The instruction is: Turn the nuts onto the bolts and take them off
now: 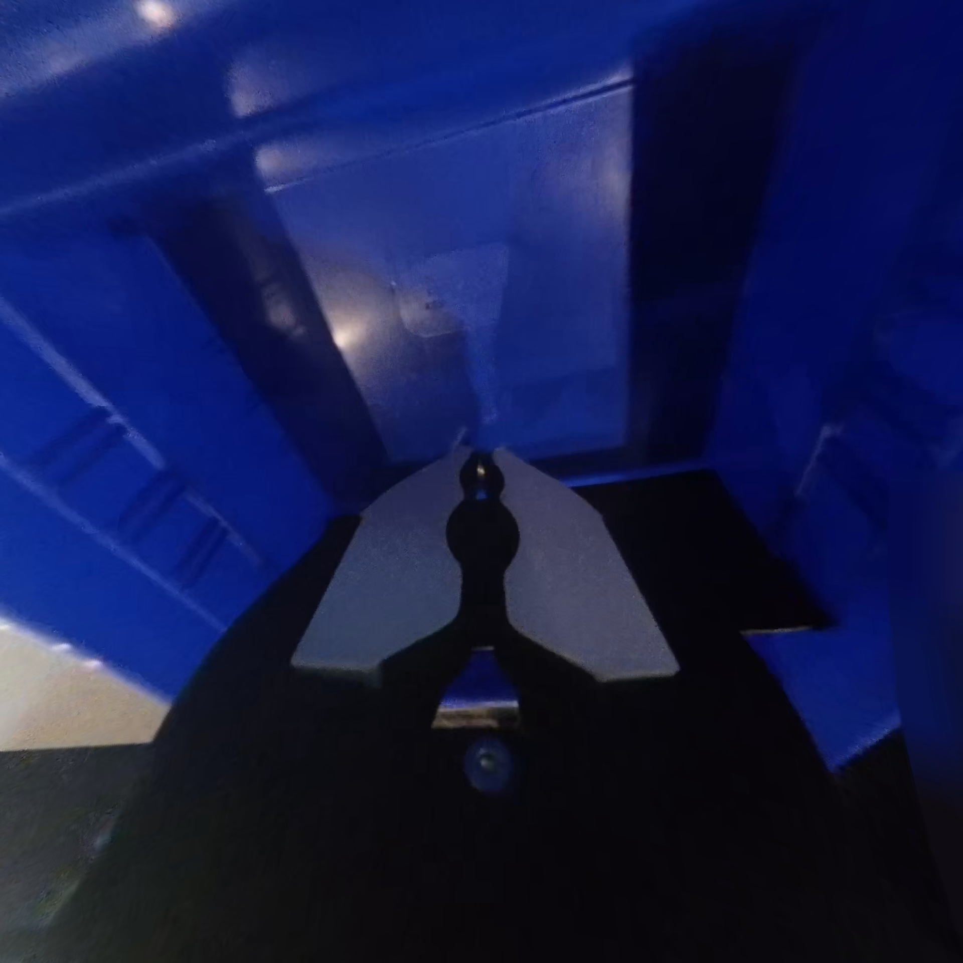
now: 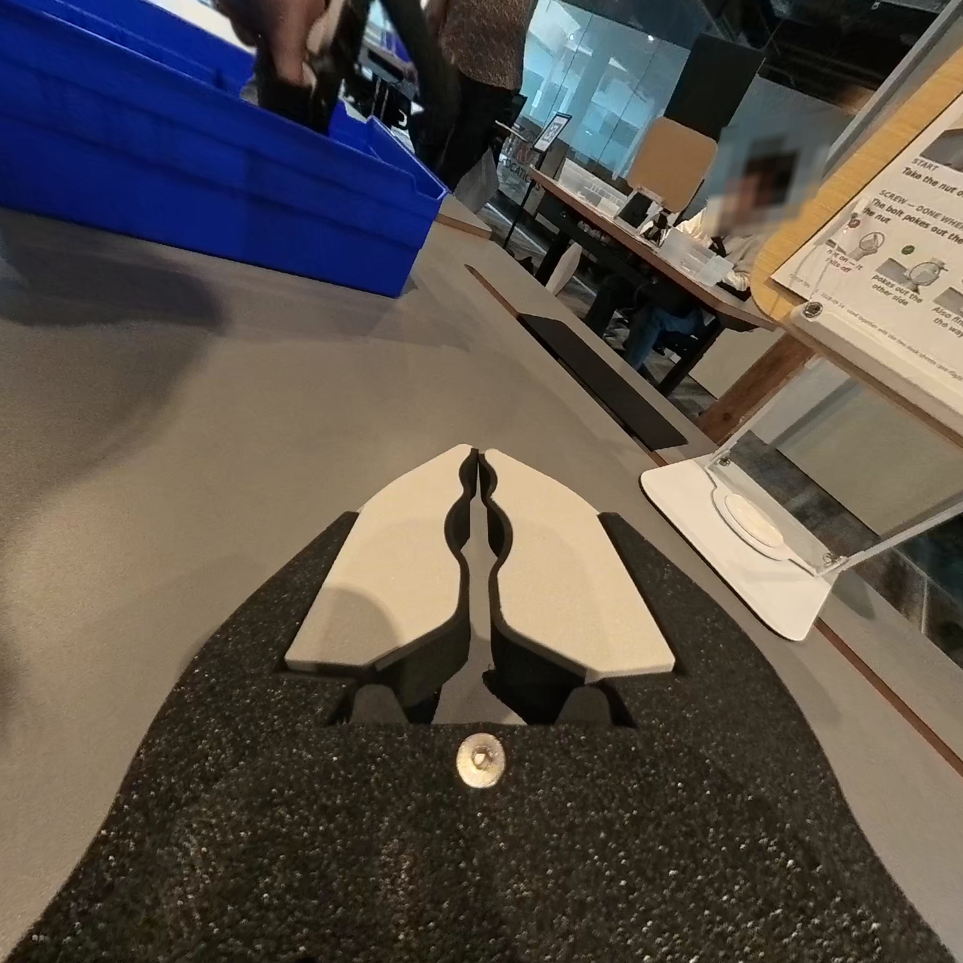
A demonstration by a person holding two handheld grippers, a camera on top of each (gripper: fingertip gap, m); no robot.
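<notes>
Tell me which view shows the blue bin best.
The right wrist view: it shows the blue bin whole from outside, standing on the grey table, with the left gripper reaching into it. The left wrist view shows only its inner walls, close, dim and blurred.

Blue bin [image 1: 156, 365] walls hem the left gripper [image 1: 482, 464]; grey table [image 2: 208, 417] lies open before the right gripper [image 2: 478, 461].

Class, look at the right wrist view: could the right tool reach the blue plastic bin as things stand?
Probably yes: bare grey tabletop lies between the right tool and the blue plastic bin, nothing in the way.
</notes>
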